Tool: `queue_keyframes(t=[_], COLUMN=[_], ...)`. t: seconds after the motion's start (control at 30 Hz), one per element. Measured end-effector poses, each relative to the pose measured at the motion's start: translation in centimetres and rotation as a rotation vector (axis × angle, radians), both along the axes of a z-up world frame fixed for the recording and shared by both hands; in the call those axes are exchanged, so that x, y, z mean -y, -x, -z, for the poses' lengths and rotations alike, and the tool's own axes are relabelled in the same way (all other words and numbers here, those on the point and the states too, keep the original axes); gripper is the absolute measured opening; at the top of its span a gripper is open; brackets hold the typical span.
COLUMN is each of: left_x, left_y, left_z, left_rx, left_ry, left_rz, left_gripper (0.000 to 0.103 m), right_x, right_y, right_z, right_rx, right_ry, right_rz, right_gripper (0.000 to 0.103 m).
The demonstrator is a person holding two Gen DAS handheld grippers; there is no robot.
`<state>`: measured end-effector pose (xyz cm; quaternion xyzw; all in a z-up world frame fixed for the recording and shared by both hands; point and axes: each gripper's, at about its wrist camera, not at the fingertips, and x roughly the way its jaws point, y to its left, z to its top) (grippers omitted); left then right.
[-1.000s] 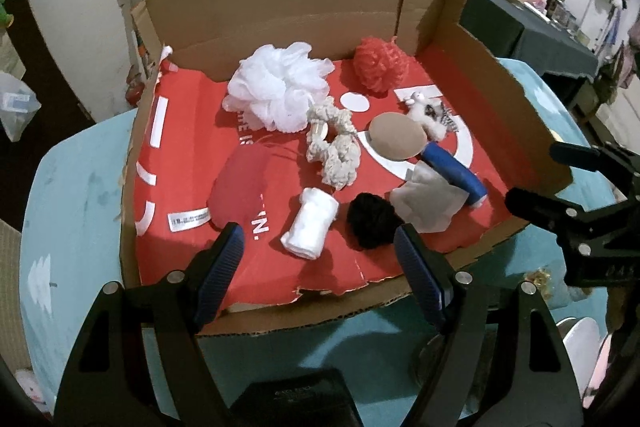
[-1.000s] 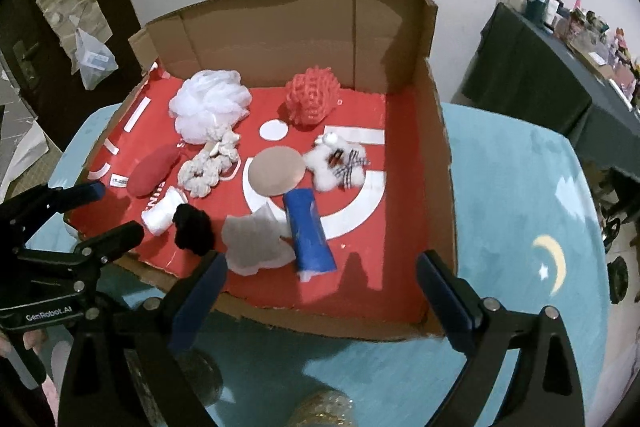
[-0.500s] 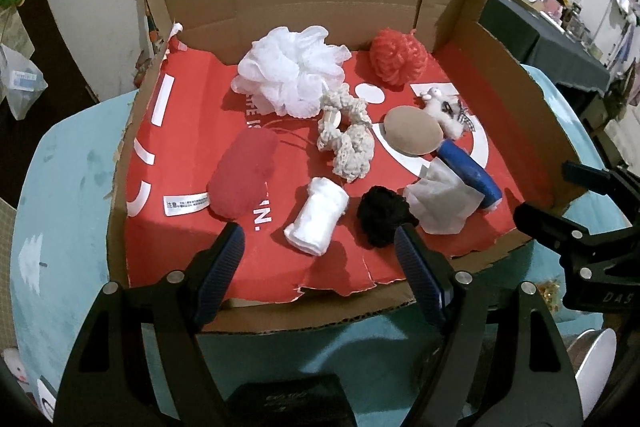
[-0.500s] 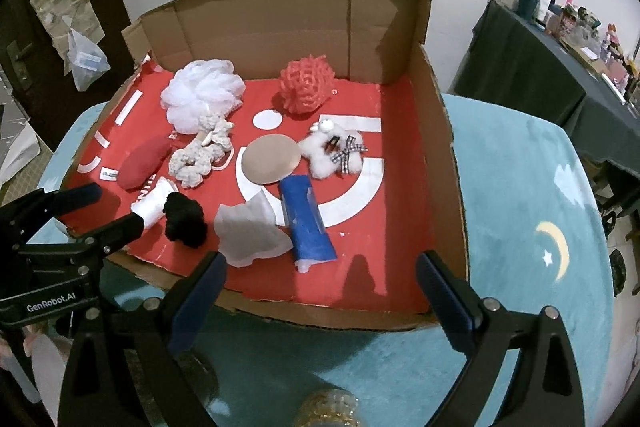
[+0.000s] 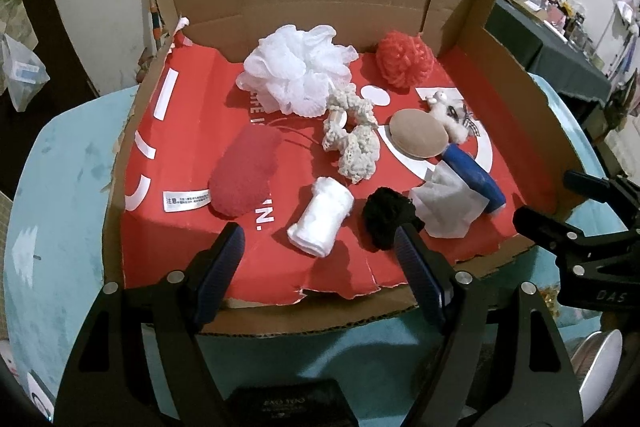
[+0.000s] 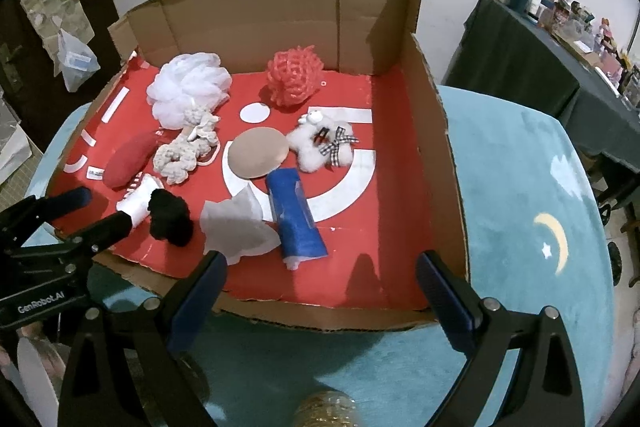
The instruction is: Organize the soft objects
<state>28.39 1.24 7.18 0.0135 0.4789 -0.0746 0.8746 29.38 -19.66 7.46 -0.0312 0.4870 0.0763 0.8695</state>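
I hold both grippers, left (image 5: 320, 253) and right (image 6: 320, 277), jaws apart and empty, before the cardboard tray (image 6: 436, 163) of soft objects. The black pompom (image 5: 386, 217) sits nearest. Only the right view shows the moon-print table (image 6: 552, 243).

in the cardboard box (image 6: 436, 163), on its floor, the round pad (image 6: 258, 153) sits at centre. bath pouf (image 6: 188, 89) lies at ten o'clock, knitted ball (image 6: 294, 79) at twelve, plush toy (image 6: 324, 147) at three, rolled cloth (image 6: 296, 217) at five, crumpled tissue (image 6: 238, 227) at six, pom-pom (image 6: 170, 217) at eight, scrunchie (image 6: 182, 155) at nine.
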Motion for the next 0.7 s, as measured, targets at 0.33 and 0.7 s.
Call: queue_keyframes(t=[0.33,0.7], left_x=[0.05,0.30], left_y=[-0.09,-0.07], left_z=[0.41,0.46], left_rx=[-0.024,-0.011], left_ry=[-0.008,-0.026], left_rz=[-0.003,-0.003], left_gripper=[0.077,0.077], right_x=[0.01,-0.06], right_y=[-0.28,-0.30], right_z=[0.19,0.30], right_rx=[-0.014,-0.017], right_ry=[0.001,0.009], right_rz=[0.017,0.017], right_gripper=[0.097,0.096])
